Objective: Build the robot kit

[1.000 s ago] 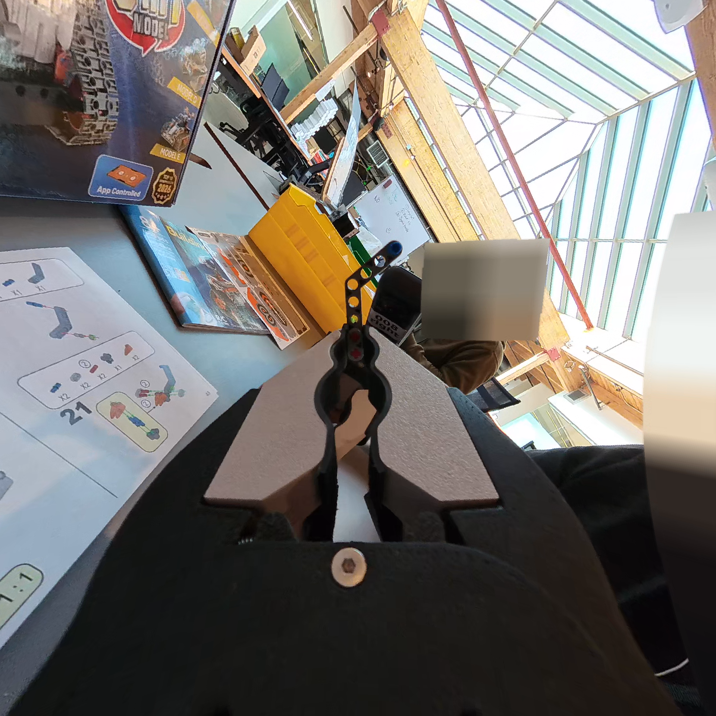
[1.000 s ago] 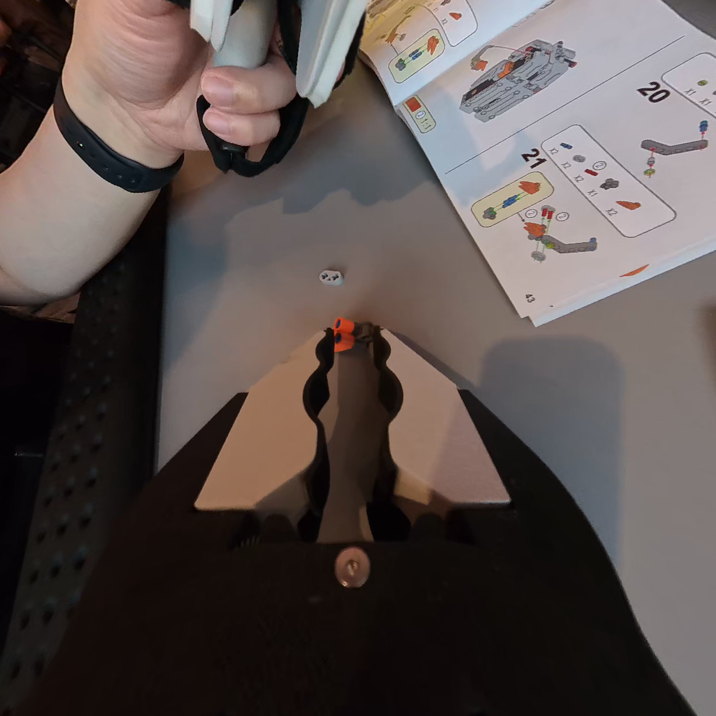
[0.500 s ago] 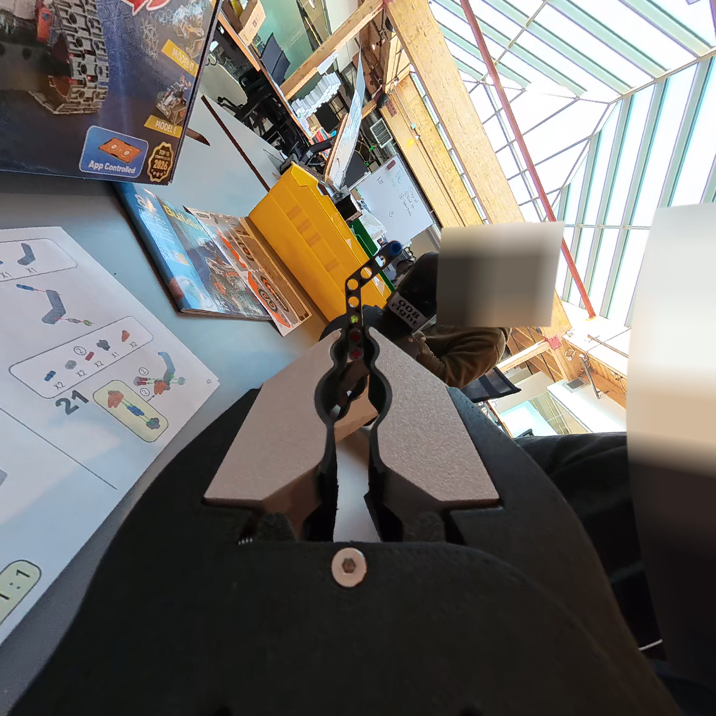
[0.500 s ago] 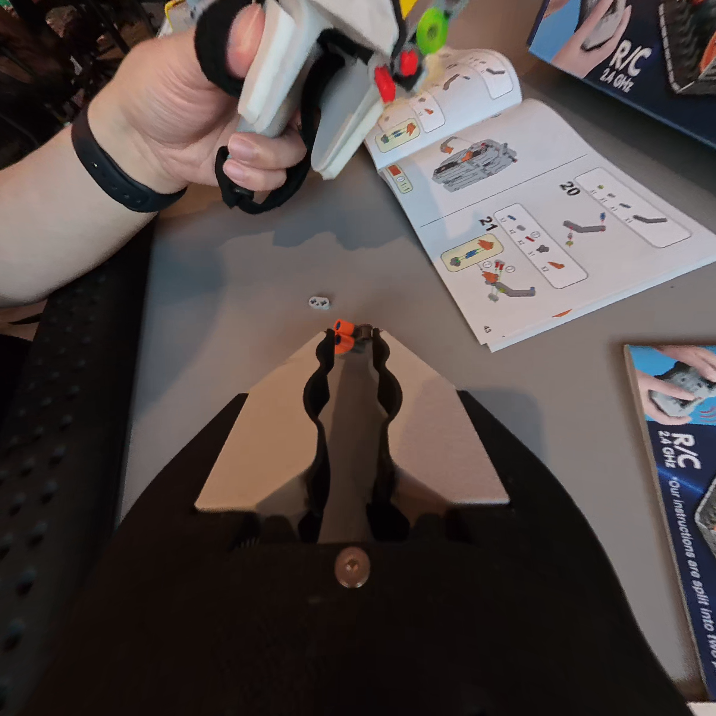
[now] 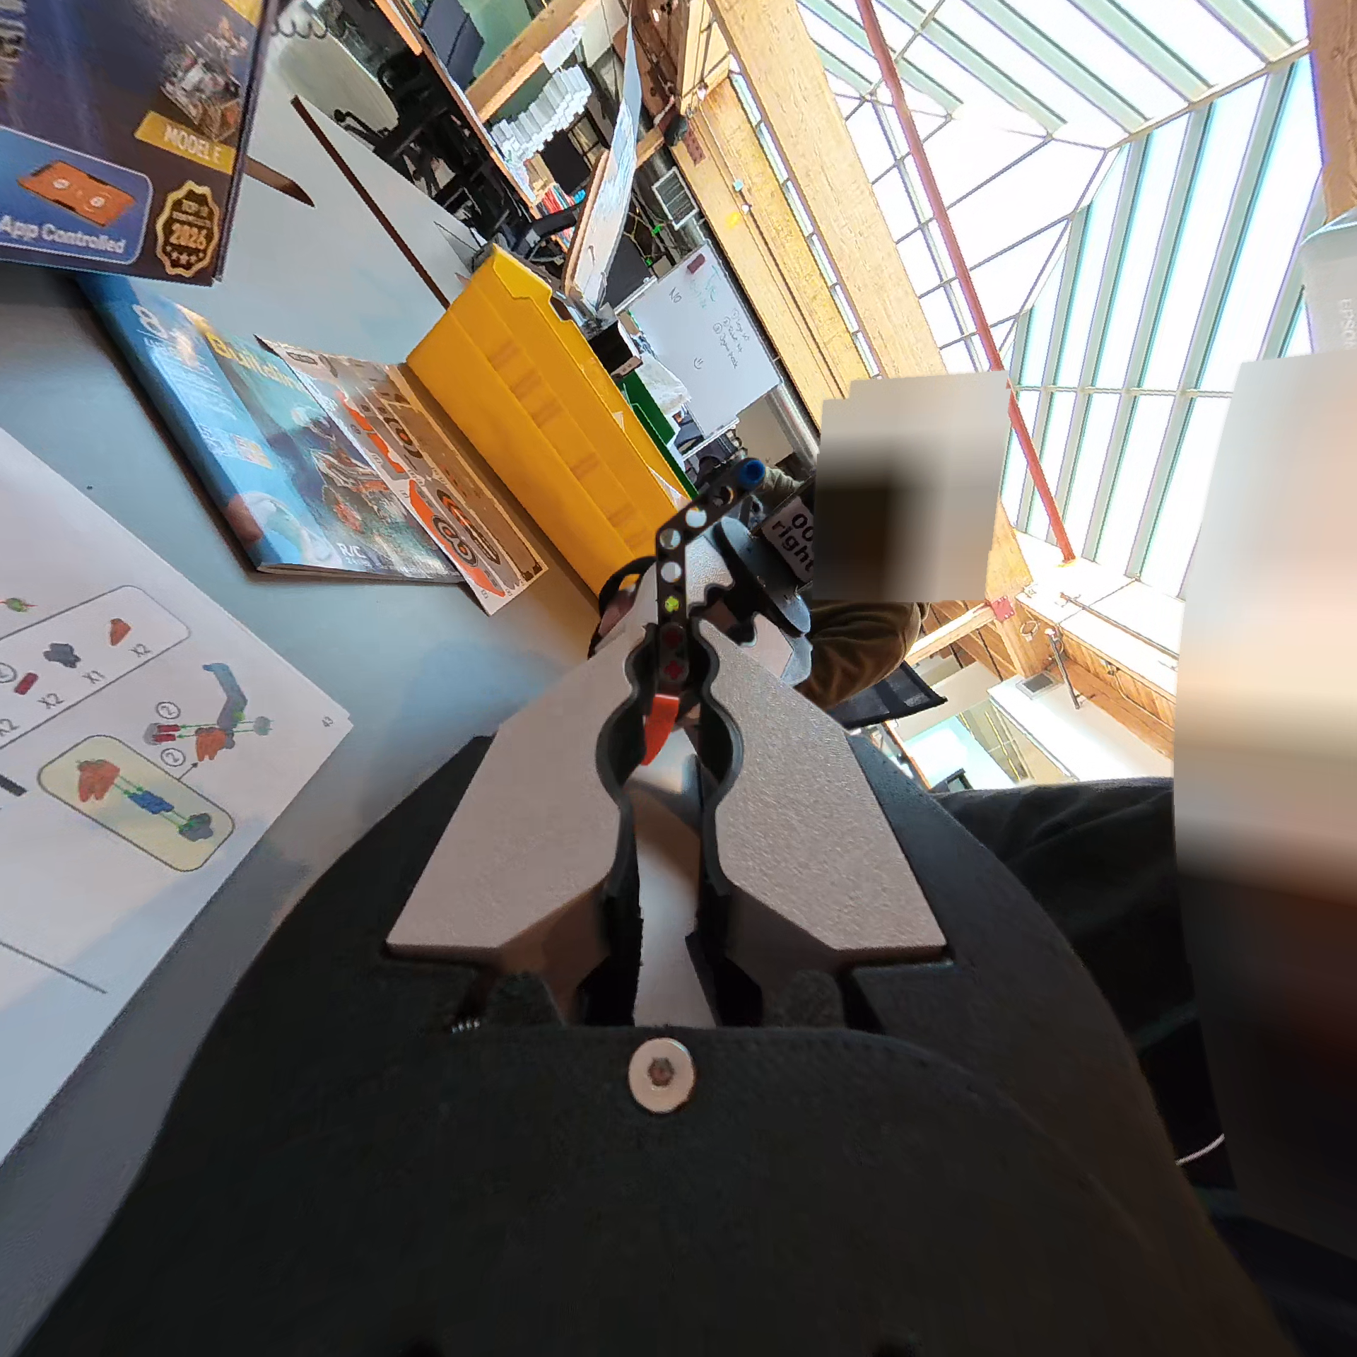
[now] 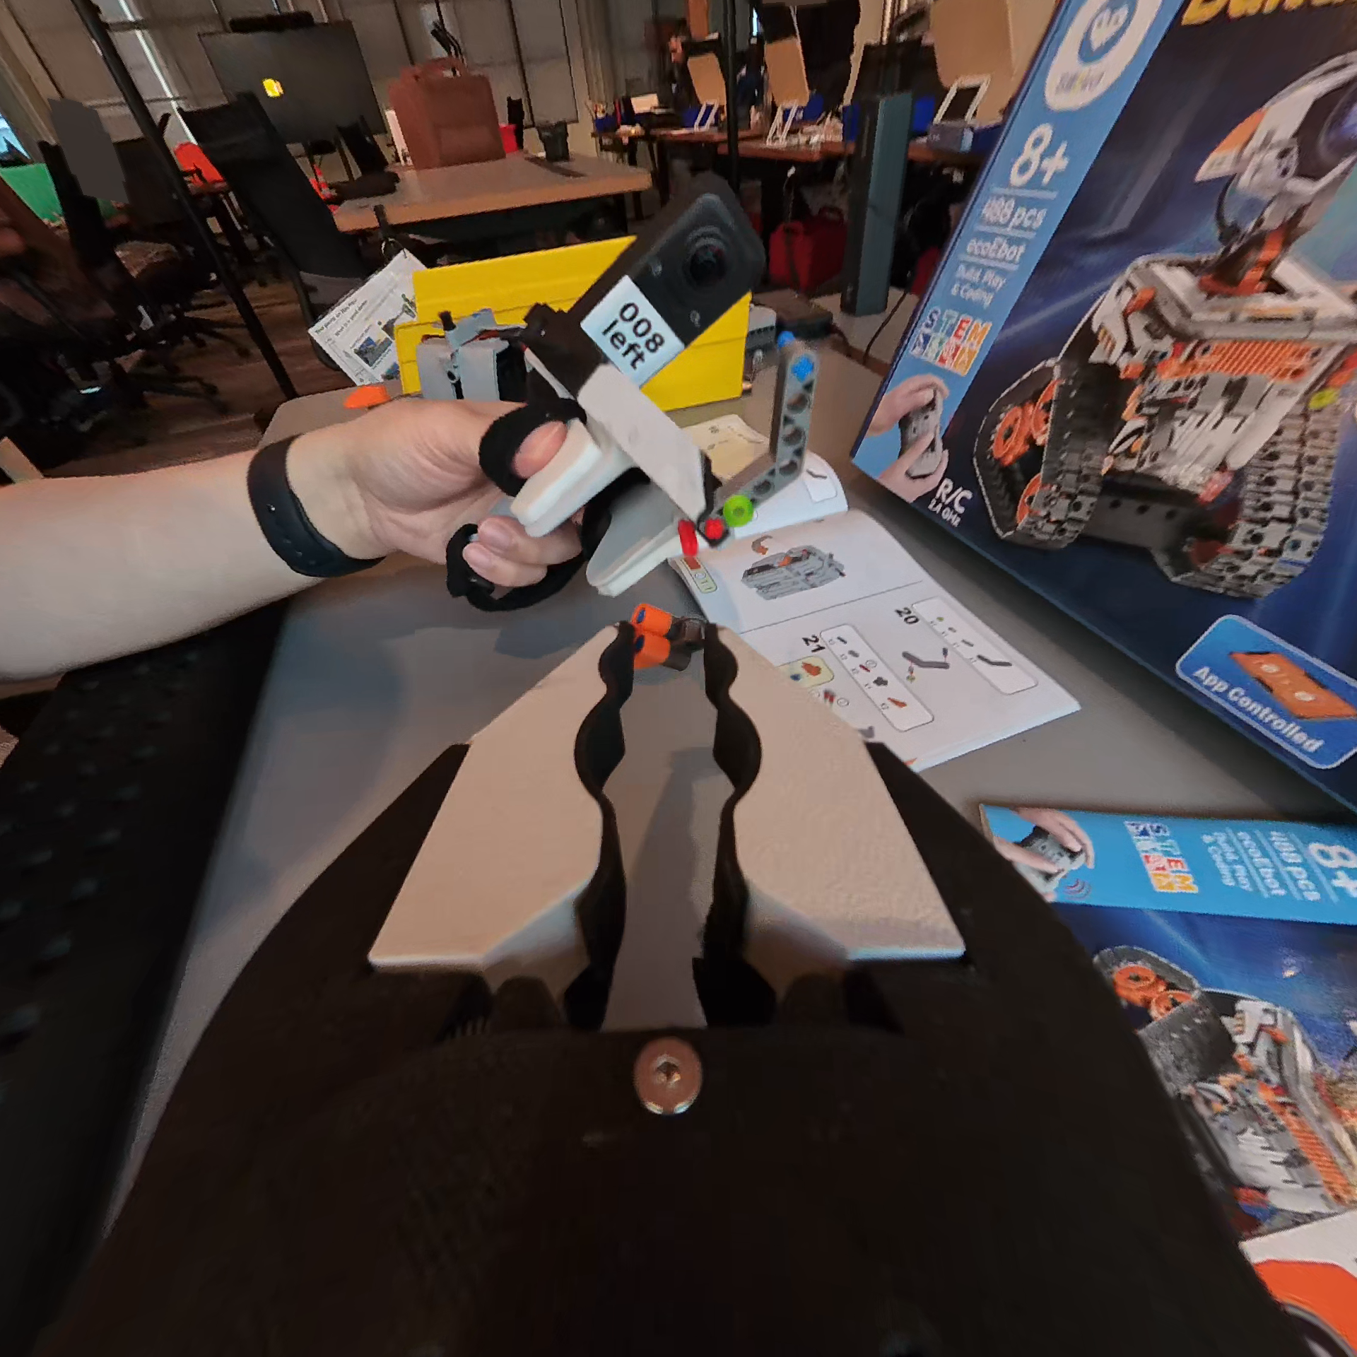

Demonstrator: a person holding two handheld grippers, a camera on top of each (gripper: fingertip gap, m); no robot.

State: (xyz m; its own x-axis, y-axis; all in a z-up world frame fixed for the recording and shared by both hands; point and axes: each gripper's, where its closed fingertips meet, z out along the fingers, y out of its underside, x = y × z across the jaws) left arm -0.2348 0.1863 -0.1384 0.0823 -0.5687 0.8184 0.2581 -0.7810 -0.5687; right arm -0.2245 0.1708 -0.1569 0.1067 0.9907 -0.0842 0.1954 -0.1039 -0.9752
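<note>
Your right gripper (image 6: 664, 640) pinches a small orange-and-grey piece (image 6: 659, 637) just below your left gripper (image 6: 701, 525), which grips an angled grey beam (image 6: 789, 426).

Daylight floods through the skylight (image 5: 1101, 183) at far right, blowing out to white glare. The room (image 6: 367, 110) far behind sits dim. Soft shadows lie on the grey table (image 6: 411, 661). Edges bend wide-angle; the near box (image 6: 1248, 697) blurs slightly.

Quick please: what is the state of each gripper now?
Left gripper: closed on the bent grey beam.
Right gripper: closed on a small orange and grey piece.
</note>
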